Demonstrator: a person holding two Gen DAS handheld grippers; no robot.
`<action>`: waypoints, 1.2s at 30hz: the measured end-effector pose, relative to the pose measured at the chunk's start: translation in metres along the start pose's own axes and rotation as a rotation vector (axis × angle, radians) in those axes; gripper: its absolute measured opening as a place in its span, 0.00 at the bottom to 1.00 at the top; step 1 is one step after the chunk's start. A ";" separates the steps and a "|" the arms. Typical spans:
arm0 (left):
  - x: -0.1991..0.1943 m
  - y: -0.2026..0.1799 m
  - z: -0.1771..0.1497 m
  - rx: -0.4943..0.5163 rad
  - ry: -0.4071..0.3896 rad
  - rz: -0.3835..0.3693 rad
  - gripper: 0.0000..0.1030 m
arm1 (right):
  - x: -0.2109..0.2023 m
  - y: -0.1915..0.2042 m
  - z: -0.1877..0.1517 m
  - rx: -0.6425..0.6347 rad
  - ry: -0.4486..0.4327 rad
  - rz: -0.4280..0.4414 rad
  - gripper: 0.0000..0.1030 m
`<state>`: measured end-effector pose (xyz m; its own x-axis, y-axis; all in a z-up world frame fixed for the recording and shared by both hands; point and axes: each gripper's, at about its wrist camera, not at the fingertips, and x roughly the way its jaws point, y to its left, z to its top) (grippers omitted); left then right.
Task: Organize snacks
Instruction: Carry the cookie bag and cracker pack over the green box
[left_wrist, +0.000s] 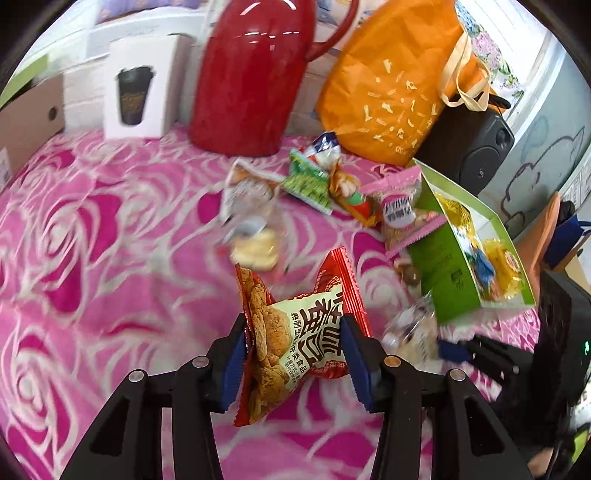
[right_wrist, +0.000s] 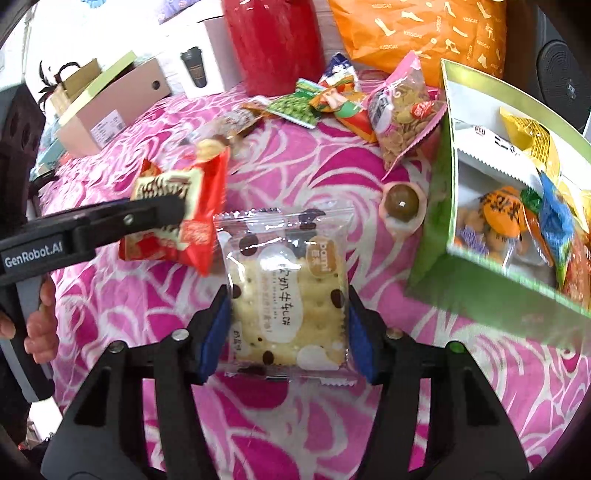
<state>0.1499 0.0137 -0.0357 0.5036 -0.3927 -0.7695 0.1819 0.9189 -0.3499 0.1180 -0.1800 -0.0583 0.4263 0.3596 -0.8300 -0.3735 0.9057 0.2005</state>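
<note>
Two views, taken in turn.

Left wrist: the left gripper (left_wrist: 293, 354) pinches a red packet (left_wrist: 295, 332) between its blue pads, held crumpled above the pink cloth (left_wrist: 92, 240). Beyond it a loose pile of snacks (left_wrist: 325, 181) lies near the red jug (left_wrist: 251, 74) and orange bag (left_wrist: 395, 81). The green box (left_wrist: 443, 266) stands at right, tilted, with packets inside. This view alone shows the jug's handle, the bag's straps and the black speaker (left_wrist: 476, 147). A clear packet (left_wrist: 251, 221) near centre is blurred and unreadable. The right gripper (left_wrist: 454, 350) shows only as a dark edge at lower right; what it holds is a blur here.

Right wrist: the right gripper (right_wrist: 286, 332) clamps a cracker pack (right_wrist: 291, 295), flat and clear-wrapped, just above the cloth. This view alone shows the box's contents plainly, a round brown sweet (right_wrist: 402, 203) beside the box wall, and a cardboard carton (right_wrist: 110, 110) at left. The left gripper enters from the left, side-on, with the red packet in its tip, and a hand (right_wrist: 40, 314) grips its handle. The jug and bag are cut off at the top; the box's near wall is smeared by motion.
</note>
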 end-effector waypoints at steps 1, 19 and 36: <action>-0.004 0.005 -0.005 -0.008 0.005 0.005 0.49 | -0.001 0.001 -0.002 -0.005 0.007 0.006 0.58; 0.003 0.008 -0.021 -0.029 -0.017 0.048 0.56 | 0.005 0.007 -0.002 0.002 -0.003 -0.064 0.58; -0.063 -0.070 0.008 0.096 -0.183 -0.063 0.44 | -0.103 -0.031 -0.002 0.189 -0.282 0.035 0.58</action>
<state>0.1120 -0.0254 0.0416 0.6321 -0.4445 -0.6347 0.2932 0.8954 -0.3351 0.0841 -0.2454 0.0204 0.6372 0.4151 -0.6493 -0.2441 0.9079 0.3408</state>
